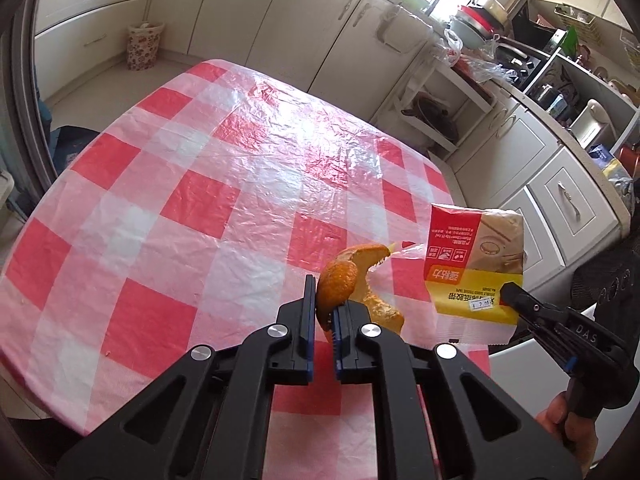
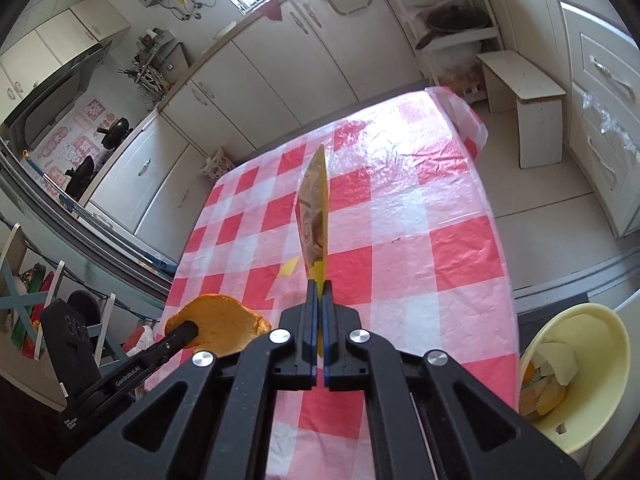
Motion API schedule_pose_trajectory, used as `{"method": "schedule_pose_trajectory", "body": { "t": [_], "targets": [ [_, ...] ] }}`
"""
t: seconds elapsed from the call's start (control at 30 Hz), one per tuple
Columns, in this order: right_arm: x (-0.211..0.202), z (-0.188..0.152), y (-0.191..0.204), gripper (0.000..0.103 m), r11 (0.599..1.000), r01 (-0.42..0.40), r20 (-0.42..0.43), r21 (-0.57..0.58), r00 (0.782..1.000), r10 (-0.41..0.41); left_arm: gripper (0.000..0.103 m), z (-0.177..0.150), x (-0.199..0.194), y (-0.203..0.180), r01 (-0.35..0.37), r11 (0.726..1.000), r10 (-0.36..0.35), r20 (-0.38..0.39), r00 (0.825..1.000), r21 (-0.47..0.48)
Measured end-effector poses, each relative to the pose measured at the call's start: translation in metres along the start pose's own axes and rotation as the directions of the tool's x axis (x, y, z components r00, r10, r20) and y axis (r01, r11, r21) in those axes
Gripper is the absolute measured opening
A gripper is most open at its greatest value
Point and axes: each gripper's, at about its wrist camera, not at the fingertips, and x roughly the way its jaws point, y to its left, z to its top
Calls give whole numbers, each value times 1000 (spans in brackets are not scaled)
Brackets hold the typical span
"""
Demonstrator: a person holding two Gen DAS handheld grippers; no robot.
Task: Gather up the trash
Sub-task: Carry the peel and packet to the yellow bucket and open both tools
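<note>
1. Orange, curled and pithy on its inner face, the orange peel [image 1: 352, 280] is pinched in the nearly closed left gripper [image 1: 322, 312] and hangs clear above the checked tablecloth [image 1: 180, 184].
2. The right gripper [image 2: 320, 300], jaws almost together, clamps the bottom edge of a flat red-and-yellow tape wrapper [image 1: 476, 268]; it sticks up stiffly and shows only edge-on in the right wrist view.
3. Both pieces are lifted, so the picking looks done.
4. The pale yellow bin [image 2: 576, 364] sits beside the table's near right corner and already holds peel and paper scraps.
5. What remains is carrying both over and dropping them in.
6. A small yellow scrap [image 2: 289, 267] may lie on the cloth, though the view is unclear.
</note>
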Motion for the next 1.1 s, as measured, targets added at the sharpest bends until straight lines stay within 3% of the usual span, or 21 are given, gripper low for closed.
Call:
{"method": "schedule_pose_trajectory", "body": {
  "t": [0.43,0.8,0.9,0.97,1.03,1.1],
  "targets": [
    [-44,-5,-18,2,999,3,74,36,997,-6,6,-11,-23,-16,36,999,-37,12,999,22],
    [-102,-14,-73,2,988,32,168,152,984,-58,6,-25,-22,-58,98,992,-96,-27,995,73],
    [-118,-18,-91,2,978,113,169,174,975,-142,6,-33,-21,-80,132,986,-127,-46,991,100],
    [-123,-24,-102,2,957,244,142,158,953,-266,6,-40,-18,-98,156,980,-150,-63,987,122],
    [-114,-32,-116,2,924,360,72,132,926,-371,6,-51,-11,-123,190,970,-178,-91,980,151],
    [-102,-42,-136,2,898,417,-3,139,907,-421,6,-62,-3,-148,217,960,-198,-119,973,178]
  ]
}}
